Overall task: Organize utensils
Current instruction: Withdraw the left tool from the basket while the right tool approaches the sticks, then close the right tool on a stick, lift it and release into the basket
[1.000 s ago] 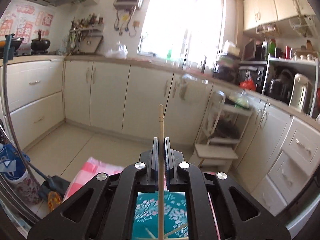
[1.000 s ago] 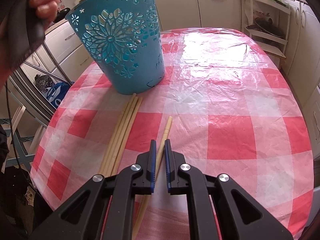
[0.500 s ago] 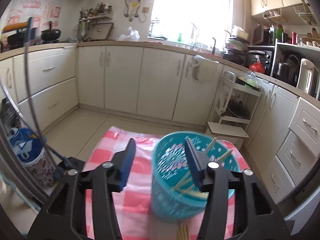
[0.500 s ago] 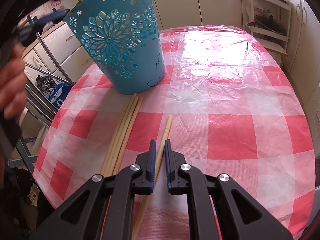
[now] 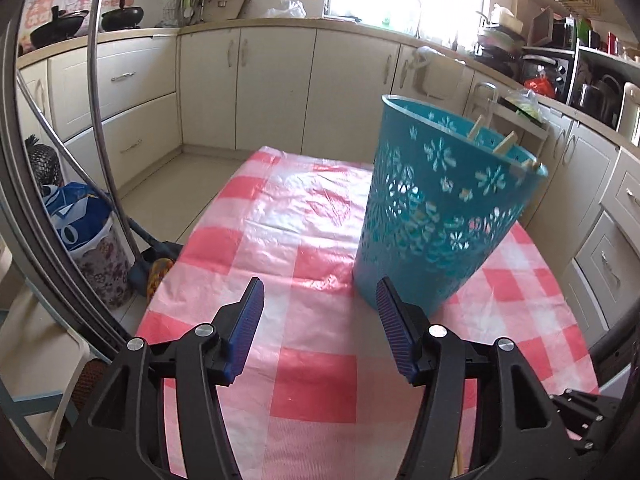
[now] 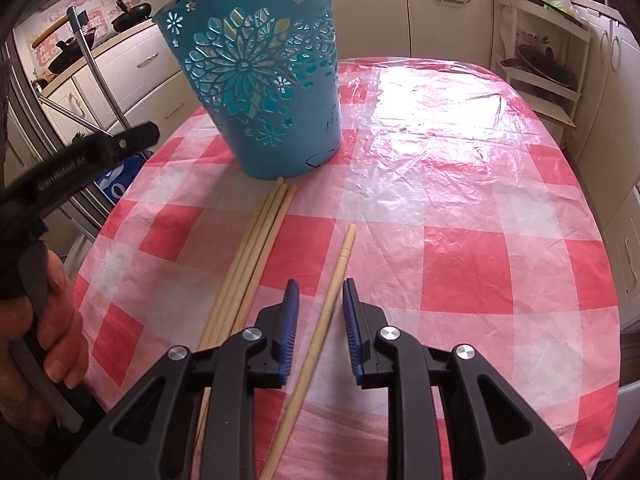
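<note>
Pale wooden chopstick, long & thin, lies betw right gripper jaws, opening, untouched. Left gripper wide, still opening, empty; teal cutout bin just ahead-right.

Basket stands on table, ahead-left of right gripper. Single chopstick lies between its opening jaws, untouched. Chopstick bundle just left, tips near basket base. Left gripper opening, basket ahead-right.

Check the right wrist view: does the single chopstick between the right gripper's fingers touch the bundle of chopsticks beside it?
No: the single chopstick lies apart from the bundle of chopsticks, with checked tablecloth showing between them.
</note>
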The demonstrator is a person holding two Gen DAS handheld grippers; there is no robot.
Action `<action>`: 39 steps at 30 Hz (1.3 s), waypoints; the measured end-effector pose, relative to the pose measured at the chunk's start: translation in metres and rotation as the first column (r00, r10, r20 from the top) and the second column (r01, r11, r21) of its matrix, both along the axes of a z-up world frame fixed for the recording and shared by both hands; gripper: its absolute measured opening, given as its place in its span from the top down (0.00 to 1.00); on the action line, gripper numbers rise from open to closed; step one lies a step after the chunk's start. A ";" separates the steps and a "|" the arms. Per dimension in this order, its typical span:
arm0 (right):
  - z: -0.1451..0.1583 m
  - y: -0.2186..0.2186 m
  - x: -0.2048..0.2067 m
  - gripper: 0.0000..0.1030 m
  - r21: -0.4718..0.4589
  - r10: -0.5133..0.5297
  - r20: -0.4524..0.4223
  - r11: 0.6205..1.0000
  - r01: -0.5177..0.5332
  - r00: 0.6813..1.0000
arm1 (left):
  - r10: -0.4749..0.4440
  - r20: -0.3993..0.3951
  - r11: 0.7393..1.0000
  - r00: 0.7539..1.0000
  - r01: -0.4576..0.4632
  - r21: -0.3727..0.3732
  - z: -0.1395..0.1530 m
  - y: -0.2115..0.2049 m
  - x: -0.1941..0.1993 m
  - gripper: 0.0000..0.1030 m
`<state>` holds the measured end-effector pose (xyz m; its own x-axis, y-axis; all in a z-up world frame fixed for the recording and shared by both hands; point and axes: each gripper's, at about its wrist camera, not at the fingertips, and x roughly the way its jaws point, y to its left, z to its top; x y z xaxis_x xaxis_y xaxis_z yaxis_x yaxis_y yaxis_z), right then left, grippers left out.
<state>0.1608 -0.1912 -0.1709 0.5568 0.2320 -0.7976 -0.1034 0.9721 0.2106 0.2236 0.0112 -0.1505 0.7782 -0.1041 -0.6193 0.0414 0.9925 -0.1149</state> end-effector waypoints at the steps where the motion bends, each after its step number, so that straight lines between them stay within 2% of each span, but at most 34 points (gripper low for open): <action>1: 0.000 0.000 0.000 0.78 -0.003 -0.001 0.000 1.000 0.001 1.000 | -0.005 -0.009 1.000 1.000 0.005 0.006 -0.005 -0.002 0.001 0.46; 7: 0.000 0.006 -0.001 0.78 -0.042 0.004 0.011 0.999 -0.004 1.000 | -0.014 -0.073 1.000 0.997 0.015 0.013 -0.020 -0.009 0.013 0.40; 10: 0.001 0.009 -0.002 0.80 -0.060 0.001 0.016 0.998 0.000 1.000 | -0.013 -0.098 1.000 0.995 0.014 0.008 -0.024 -0.009 0.017 0.31; 12: 0.001 0.012 -0.002 0.86 -0.095 0.000 0.023 0.995 0.003 1.000 | -0.010 -0.116 1.000 0.993 0.011 0.007 -0.027 -0.009 0.019 0.25; 14: 0.001 0.015 -0.003 0.90 -0.127 0.000 0.030 0.992 0.004 1.000 | -0.007 -0.135 1.000 0.991 0.008 0.010 -0.030 -0.009 0.022 0.22; 18: 0.001 0.022 -0.005 0.90 -0.174 0.012 0.047 0.985 -0.004 0.999 | -0.006 -0.172 1.000 0.985 0.008 0.016 -0.036 -0.010 0.027 0.20; 20: 0.000 0.019 -0.004 0.91 -0.168 0.007 0.046 0.986 0.001 0.999 | -0.004 -0.185 1.000 0.983 0.008 0.019 -0.037 -0.010 0.029 0.20; 22: 0.001 0.011 -0.002 0.92 -0.114 -0.015 0.028 0.993 0.018 1.000 | -0.004 -0.199 1.000 0.980 0.008 0.020 -0.040 -0.010 0.031 0.19; 25: 0.000 -0.013 0.001 0.94 0.062 -0.054 -0.036 0.996 0.056 0.998 | -0.003 -0.221 1.000 0.975 0.008 0.019 -0.043 -0.009 0.034 0.19; 28: 0.012 -0.038 -0.005 0.94 0.244 -0.091 -0.055 0.965 0.101 0.994 | -0.014 -0.229 1.000 0.973 0.018 0.018 -0.046 -0.009 0.036 0.18; 30: 0.033 -0.054 -0.012 0.94 0.343 -0.110 -0.022 0.933 0.111 0.994 | -0.021 -0.233 0.999 0.972 0.026 0.022 -0.047 -0.010 0.036 0.18; 33: 0.075 -0.068 -0.017 0.94 0.436 -0.134 0.059 0.895 0.095 0.989 | -0.024 -0.239 0.999 0.971 0.031 0.024 -0.048 -0.011 0.037 0.17; 36: 0.125 -0.069 -0.010 0.94 0.471 -0.144 0.169 0.881 0.048 0.975 | -0.028 -0.241 0.999 0.970 0.034 0.020 -0.048 -0.011 0.037 0.16; 39: 0.174 -0.060 0.012 0.94 0.458 -0.135 0.283 0.889 -0.011 0.950 | -0.034 -0.242 0.999 0.970 0.037 0.011 -0.048 -0.009 0.037 0.15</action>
<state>0.1731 -0.2507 0.0029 0.7763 0.4805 -0.4079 -0.1746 0.7858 0.5933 0.2601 0.0021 -0.1985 0.6012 -0.1183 -0.7903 0.0496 0.9926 -0.1109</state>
